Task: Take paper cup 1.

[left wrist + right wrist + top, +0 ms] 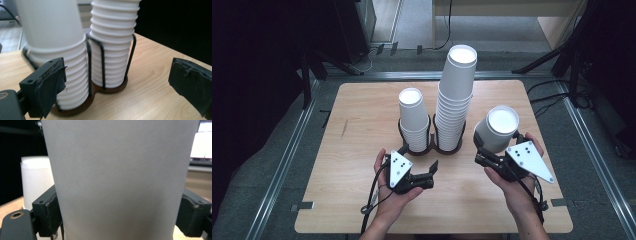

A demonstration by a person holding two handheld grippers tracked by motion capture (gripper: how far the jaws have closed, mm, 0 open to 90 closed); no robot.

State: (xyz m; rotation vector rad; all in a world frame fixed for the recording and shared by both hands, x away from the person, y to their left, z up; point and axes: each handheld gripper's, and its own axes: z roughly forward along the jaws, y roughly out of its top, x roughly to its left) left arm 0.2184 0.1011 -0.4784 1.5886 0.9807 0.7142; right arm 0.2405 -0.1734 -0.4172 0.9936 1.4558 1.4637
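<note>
Two stacks of white paper cups stand in a dark wire holder [447,146] at the table's middle: a short stack [413,120] on the left and a tall stack [455,97] on the right. My left gripper [419,160] is open just in front of the short stack, with nothing between its jaws. In the left gripper view, the left gripper [120,82] faces the short stack [62,50], the tall stack [113,45] and the holder [110,88]. My right gripper [486,146] is shut on a single white cup [498,129], lifted off the table right of the holder. That cup [120,175] sits between the pads [48,212].
The light wooden table [362,110] has free surface on its left side and along its front edge. Metal rails [287,165] run on the floor around it. Dark stand legs [557,55] rise at the back right. A white cup stack [35,180] shows left of the held cup.
</note>
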